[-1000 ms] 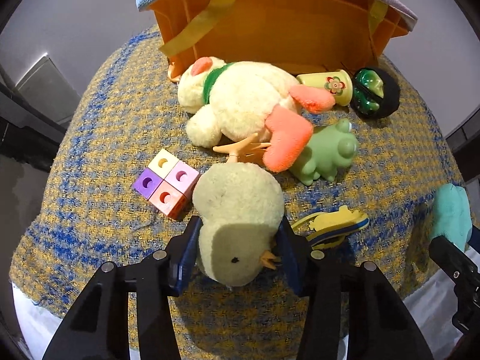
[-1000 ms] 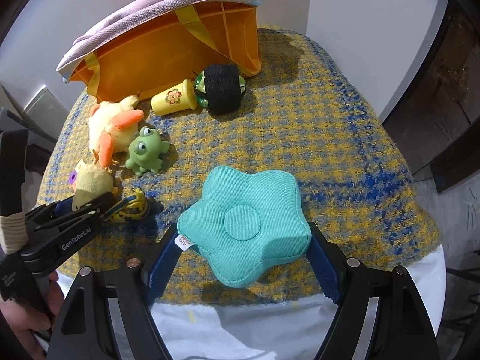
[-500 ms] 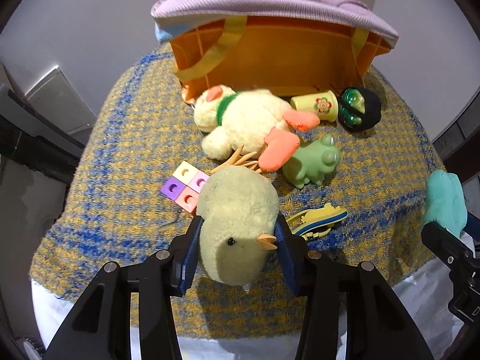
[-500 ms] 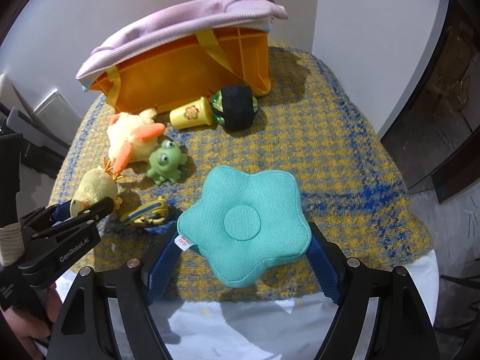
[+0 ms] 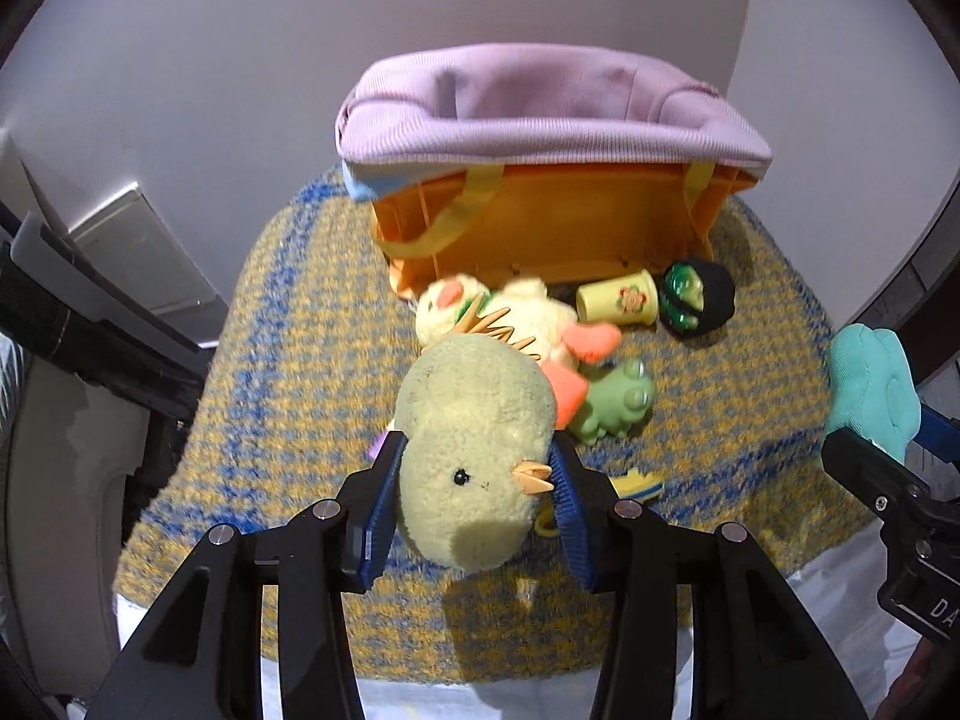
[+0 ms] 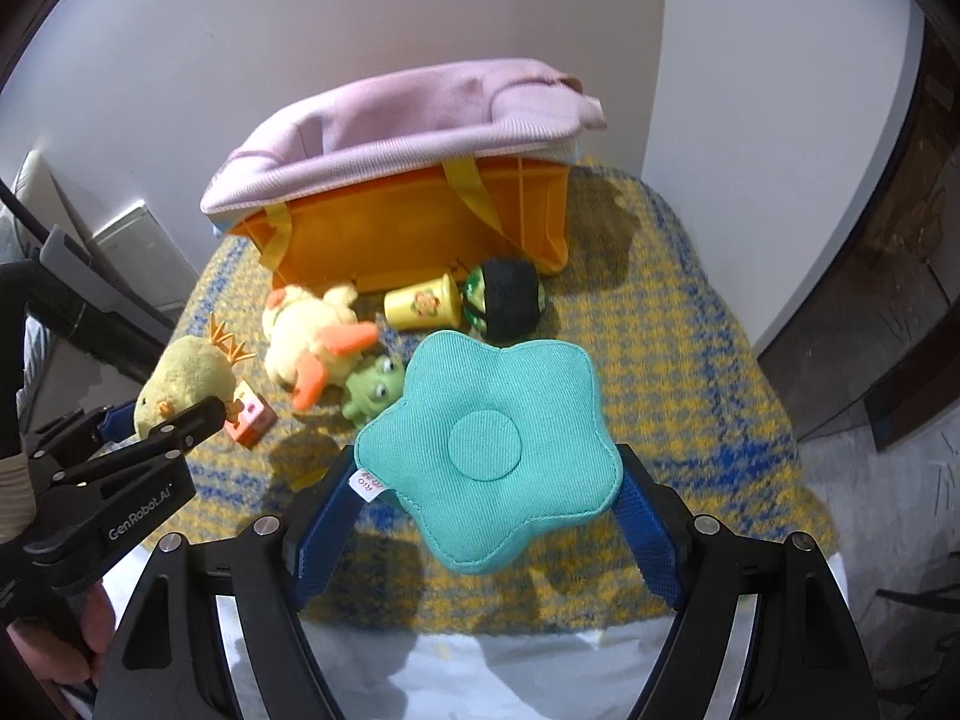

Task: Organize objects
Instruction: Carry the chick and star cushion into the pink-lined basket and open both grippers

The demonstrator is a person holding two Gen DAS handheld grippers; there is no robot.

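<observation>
My left gripper point(image 5: 474, 504) is shut on a yellow-green plush chick point(image 5: 474, 450) and holds it above the checked cloth; it also shows in the right wrist view point(image 6: 180, 384). My right gripper point(image 6: 486, 510) is shut on a teal star-shaped cushion point(image 6: 486, 450), held above the cloth's front edge; the cushion shows at the right in the left wrist view point(image 5: 870, 384). An orange bin point(image 5: 552, 222) with a pink fabric liner point(image 5: 540, 108) stands at the back. On the cloth lie a cream plush duck point(image 6: 312, 336), a green frog point(image 6: 372, 387), a yellow cup point(image 6: 423, 303) and a black-green ball point(image 6: 510, 297).
Coloured cubes point(image 6: 252, 414) lie near the left gripper. A yellow-blue toy point(image 5: 639, 486) lies on the yellow-blue checked cloth point(image 6: 690, 360). Walls stand behind and to the right. White sheeting hangs below the cloth's front edge point(image 6: 480, 660).
Both grippers have risen and pulled back from the cloth with their toys. The chick was lifted off the cloth. The bin's top came into view.
</observation>
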